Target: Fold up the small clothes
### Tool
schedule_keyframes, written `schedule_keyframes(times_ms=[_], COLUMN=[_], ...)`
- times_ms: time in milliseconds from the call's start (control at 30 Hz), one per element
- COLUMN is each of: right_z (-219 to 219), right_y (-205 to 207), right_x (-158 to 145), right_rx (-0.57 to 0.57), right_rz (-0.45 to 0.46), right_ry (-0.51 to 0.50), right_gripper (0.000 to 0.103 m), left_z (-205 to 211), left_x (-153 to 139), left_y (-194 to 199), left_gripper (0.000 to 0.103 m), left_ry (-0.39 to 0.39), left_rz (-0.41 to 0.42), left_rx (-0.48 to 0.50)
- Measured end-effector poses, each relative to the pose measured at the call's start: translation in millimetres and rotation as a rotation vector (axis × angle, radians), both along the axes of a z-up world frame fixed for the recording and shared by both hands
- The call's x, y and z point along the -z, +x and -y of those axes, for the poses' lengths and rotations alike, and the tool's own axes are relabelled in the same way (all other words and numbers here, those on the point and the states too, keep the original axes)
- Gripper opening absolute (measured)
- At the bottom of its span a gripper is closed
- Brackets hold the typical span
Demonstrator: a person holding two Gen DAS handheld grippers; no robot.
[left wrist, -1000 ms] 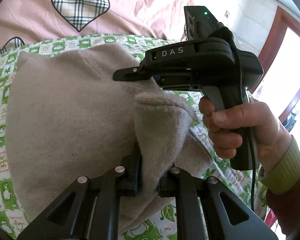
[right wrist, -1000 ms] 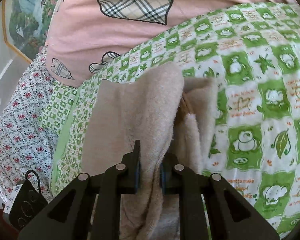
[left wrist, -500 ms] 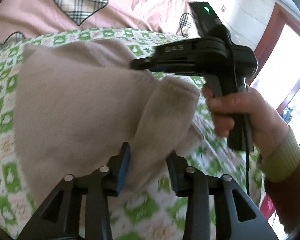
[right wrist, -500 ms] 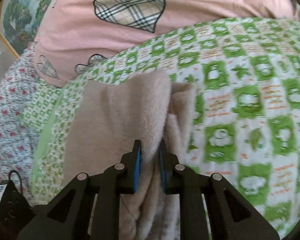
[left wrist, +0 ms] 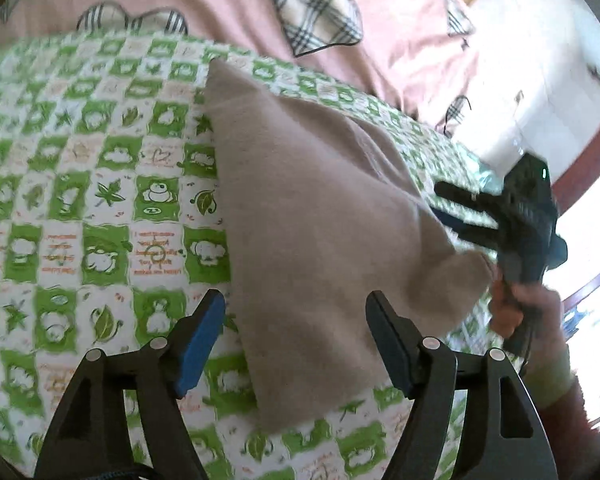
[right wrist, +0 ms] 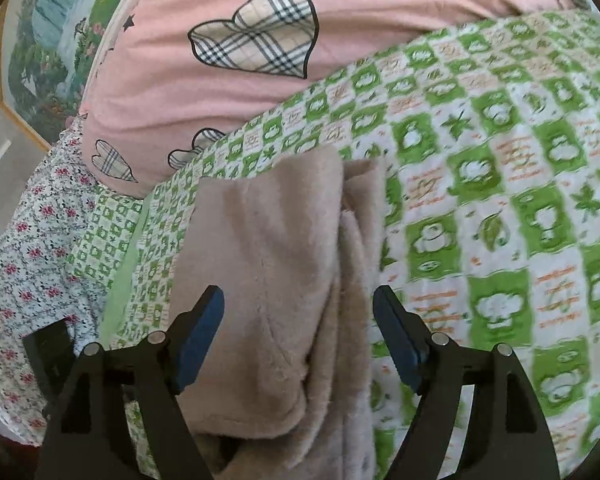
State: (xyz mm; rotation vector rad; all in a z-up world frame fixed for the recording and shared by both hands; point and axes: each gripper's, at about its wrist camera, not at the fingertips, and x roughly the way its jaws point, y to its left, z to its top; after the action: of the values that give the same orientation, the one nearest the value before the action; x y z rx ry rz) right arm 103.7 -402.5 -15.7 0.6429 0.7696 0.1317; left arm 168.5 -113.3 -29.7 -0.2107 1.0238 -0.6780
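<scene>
A: Quick status, L to R pls.

B: Left gripper (left wrist: 296, 316): jaws have just been opening, now stand wide, blue pads clear of the cloth, holding nothing. The near edge of the beige fleece garment (left wrist: 308, 240) lies below and between them, flat on the green-and-white checked bedsheet (left wrist: 100, 200).

A: And the other side?

B: Right gripper (right wrist: 298, 320): same story, jaws just opened, spread wide, nothing gripped. The garment (right wrist: 268, 280) sits under it, folded over, w/ a second layer bunched along its right edge. In the left wrist view the right gripper (left wrist: 452, 212) shows blurred at the garment's far right corner, in the person's hand (left wrist: 516, 308).

A: Risks from here?

B: My guess: the fleece is thick and springy, so w/ both grips off the top layer could creep open again. The bunched right edge may leave a lumpy, uneven fold if it isn't smoothed. Also, a re-grab could pinch the bedsheet along w/ the garment, since it lies flat on it, and drag it crooked.

A: Any bins, baskets?

B: None in view. Only the pink duvet w/ plaid hearts (right wrist: 260, 80) behind, and floral fabric (right wrist: 32, 248) at the left.
</scene>
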Motion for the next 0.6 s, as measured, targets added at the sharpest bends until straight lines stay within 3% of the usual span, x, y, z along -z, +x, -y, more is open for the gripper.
schedule_keyframes(times_ms=[267,400,433,500,600], right_z=[1,-1,-1,-5,-11], right_y=[18,22,22,22,21], right_x=[24,33,35,40,39], right_rx=[-0.033,-0.059,-0.061,-0.073,-0.07], right_rz=[-0.06,-0.071,-0.072,-0.086,-0.075], right_ry=[0.05,0.074,0.081,0.098,0.092], right_gripper=[0.08,0.08,0.078,0.055,0.042], left_z=[9,21,25,32,34], left_x=[34,48,49,48,44], left_y=[58,71,72,73,69], left_gripper=[0.076,0.079,0.079,0.066,0.046], left_ry=[-0.098,-0.124,-0.127,-0.12,-0.087], left_rz=[-0.167,-0.199,-0.196,-0.169,-0.12], left_rx=[-0.002,0.01,0.016,0.031,0.027])
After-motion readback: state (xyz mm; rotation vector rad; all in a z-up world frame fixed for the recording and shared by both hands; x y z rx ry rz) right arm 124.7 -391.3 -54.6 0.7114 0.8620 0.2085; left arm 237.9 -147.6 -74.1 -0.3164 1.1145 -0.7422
